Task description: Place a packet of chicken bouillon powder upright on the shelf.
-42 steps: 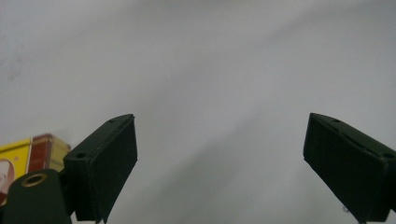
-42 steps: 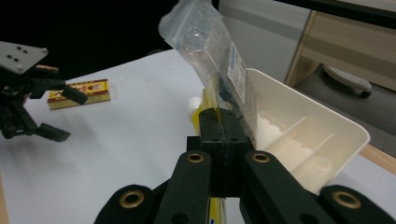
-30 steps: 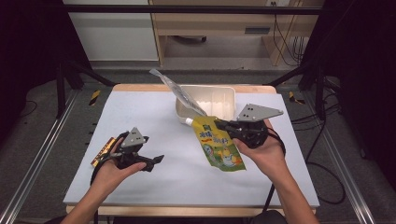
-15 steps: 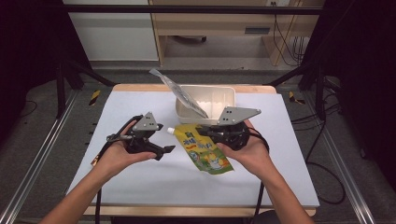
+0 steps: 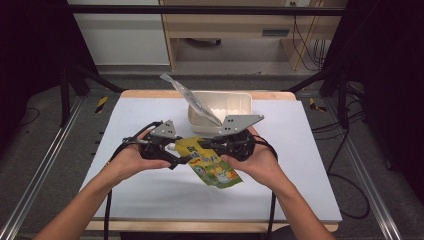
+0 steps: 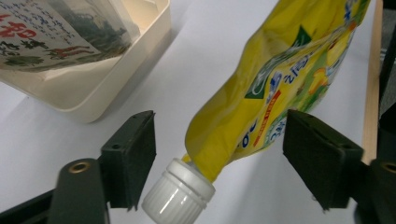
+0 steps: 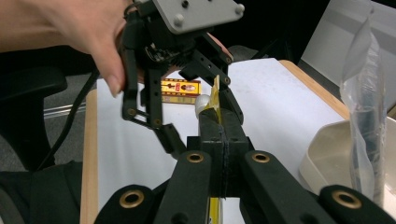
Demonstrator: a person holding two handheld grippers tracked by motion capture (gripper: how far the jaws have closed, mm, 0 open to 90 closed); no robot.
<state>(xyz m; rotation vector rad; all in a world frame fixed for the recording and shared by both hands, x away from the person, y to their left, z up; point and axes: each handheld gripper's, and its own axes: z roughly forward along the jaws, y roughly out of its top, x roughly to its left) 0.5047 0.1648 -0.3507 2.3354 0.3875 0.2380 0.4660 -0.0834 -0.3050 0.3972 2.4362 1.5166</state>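
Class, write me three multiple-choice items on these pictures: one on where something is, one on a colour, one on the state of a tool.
1. Where does the clear packet stand?
A. flat on the table
B. leaning in the cream tray
C. in the left tool

2. What colour is the pouch's cap?
A. white
B. red
C. black

3. What is the right tool doing?
A. hanging open
B. shut on the tray rim
C. shut on the pouch

Answers:
1. B: the packet rises aslant out of the tray at the far side of the table.
2. A: in the left gripper view the ribbed cap below the yellow pouch is white.
3. C: in the right gripper view its jaws meet on the pouch's edge, while the left tool stands apart on either side of the neck, its jaws having just been closing.
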